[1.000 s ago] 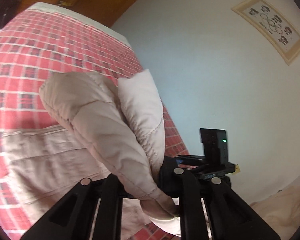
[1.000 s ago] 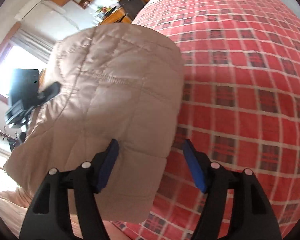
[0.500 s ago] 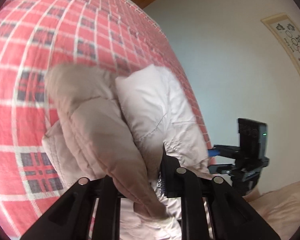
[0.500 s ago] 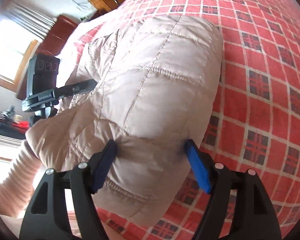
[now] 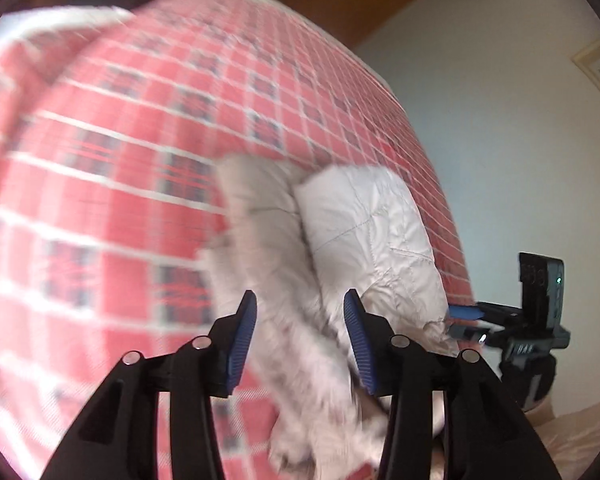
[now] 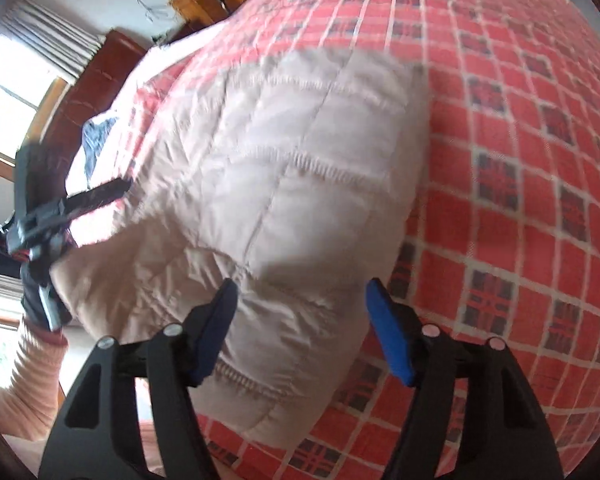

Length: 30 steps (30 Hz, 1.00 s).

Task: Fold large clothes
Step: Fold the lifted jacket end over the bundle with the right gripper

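On the red plaid bedspread [image 6: 520, 208] lies a beige quilted jacket [image 6: 284, 184], folded into a puffy bundle near the bed's near edge. Both tools stand with jaws apart, holding nothing: the right gripper [image 6: 300, 328] hovers over the bundle's near end, while the left gripper [image 5: 300, 340] straddles a blurred fold of the jacket [image 5: 364, 240].
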Available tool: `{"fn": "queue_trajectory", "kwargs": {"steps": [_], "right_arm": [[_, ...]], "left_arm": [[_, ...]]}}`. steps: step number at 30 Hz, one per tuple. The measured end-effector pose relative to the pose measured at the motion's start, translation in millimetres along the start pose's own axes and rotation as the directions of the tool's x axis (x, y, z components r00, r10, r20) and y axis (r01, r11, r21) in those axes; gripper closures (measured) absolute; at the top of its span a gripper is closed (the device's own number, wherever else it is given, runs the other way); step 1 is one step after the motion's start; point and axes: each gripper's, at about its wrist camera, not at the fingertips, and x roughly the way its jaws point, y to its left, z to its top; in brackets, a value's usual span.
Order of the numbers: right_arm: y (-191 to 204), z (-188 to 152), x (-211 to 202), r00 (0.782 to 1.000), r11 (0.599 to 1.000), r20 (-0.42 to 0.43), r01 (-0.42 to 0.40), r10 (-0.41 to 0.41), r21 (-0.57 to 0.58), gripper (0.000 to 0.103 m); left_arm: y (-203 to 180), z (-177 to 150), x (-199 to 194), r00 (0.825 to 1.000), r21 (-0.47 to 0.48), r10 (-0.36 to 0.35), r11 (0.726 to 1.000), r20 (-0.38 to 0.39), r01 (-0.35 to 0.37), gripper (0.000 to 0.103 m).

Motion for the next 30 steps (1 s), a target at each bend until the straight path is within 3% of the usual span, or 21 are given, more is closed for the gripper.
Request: {"fn": "queue_trajectory", "kwargs": {"steps": [4,7,9,11,12,13,18,21,27,30], "right_arm": [[-4,7,-29,0.998,0.999,0.047,-0.041,0.041,-0.012,0.037],[2,14,-32,0.995,0.996,0.054,-0.082,0.084,-0.034,0.037],[12,21,-26,0.994,0.994,0.059,-0.083,0.087,-0.068,0.037],[17,35,-18,0.995,0.992,0.052,-0.086,0.091,-0.093,0.037],[21,37,-16,0.994,0.990,0.048,-0.091,0.097,-0.109,0.037],[28,36,-14,0.994,0.988,0.044,-0.092,0.098,-0.120,0.037],[37,37,7,0.995,0.984,0.021,-0.094,0.099,-0.149,0.038],[37,33,19,0.995,0.985,-0.007,-0.099,0.099,-0.142,0.038],[40,30,46,0.997,0.987,-0.050,-0.070,0.063,-0.148,0.041],[45,28,59,0.998,0.985,-0.065,-0.025,0.014,-0.171,0.041]], "left_arm": [[-42,-20,-53,0.995,0.050,-0.084,0.995,0.061,0.081,0.056],[-81,-39,-59,0.995,0.088,-0.095,0.992,0.006,0.094,0.055],[-89,-49,-53,0.997,0.066,-0.076,0.995,-0.033,0.078,0.055],[-87,-53,-40,0.991,0.012,-0.113,0.993,-0.065,0.114,0.057],[-84,-53,-34,0.990,-0.014,-0.122,0.993,-0.075,0.121,0.065],[-81,-52,-27,0.989,-0.033,-0.121,0.992,-0.084,0.119,0.084],[-63,-63,-48,0.979,-0.135,-0.198,0.972,-0.042,0.191,0.094],[-52,-78,-65,0.990,-0.131,-0.141,0.982,-0.012,0.138,0.095],[-17,-105,-42,0.995,-0.151,-0.040,0.988,-0.089,0.026,0.095],[-20,-110,-26,0.991,-0.074,0.035,0.996,-0.128,-0.045,0.093]]}}
